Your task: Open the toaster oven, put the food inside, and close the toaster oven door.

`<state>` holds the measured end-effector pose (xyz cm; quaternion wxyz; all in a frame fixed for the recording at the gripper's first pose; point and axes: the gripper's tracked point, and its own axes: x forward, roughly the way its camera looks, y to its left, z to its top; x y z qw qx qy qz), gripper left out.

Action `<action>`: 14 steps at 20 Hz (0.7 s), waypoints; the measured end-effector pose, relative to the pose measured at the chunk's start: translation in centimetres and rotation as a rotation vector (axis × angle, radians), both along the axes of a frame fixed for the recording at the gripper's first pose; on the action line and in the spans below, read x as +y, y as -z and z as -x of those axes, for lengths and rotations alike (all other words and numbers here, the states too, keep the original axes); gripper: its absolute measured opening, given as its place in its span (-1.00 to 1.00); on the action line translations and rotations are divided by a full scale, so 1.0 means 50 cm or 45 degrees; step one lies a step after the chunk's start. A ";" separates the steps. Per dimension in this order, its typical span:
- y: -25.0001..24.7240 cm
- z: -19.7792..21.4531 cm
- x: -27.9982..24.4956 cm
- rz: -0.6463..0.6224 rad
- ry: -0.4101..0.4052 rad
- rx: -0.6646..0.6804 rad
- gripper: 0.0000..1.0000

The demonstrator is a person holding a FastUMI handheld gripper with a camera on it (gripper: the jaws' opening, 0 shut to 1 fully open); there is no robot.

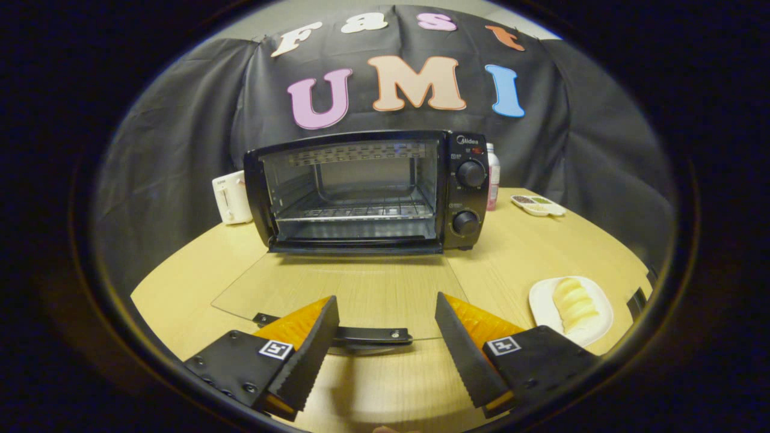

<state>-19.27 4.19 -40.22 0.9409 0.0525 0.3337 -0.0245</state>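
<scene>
The black toaster oven (367, 189) stands on the wooden table beyond my fingers, with its glass door (343, 294) folded fully down flat toward me. Inside, a wire rack (358, 210) is bare. The door's black handle (361, 334) lies between my fingers, just behind their tips. My gripper (385, 313) is open wide and holds nothing. A white plate (544, 300) with pale yellow food (574, 302) sits on the table to the right of my right finger.
A white toaster (231, 197) stands left of the oven. A bottle (493, 174) is behind the oven's right side, and a small divided dish (538, 205) lies further right. The table's edge curves round on both sides.
</scene>
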 end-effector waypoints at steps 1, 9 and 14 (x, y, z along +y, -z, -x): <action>0.000 0.002 0.000 -0.002 0.003 -0.009 1.00; -0.003 -0.005 0.000 -0.023 -0.003 -0.034 1.00; -0.006 -0.010 0.000 -0.032 -0.016 -0.054 0.99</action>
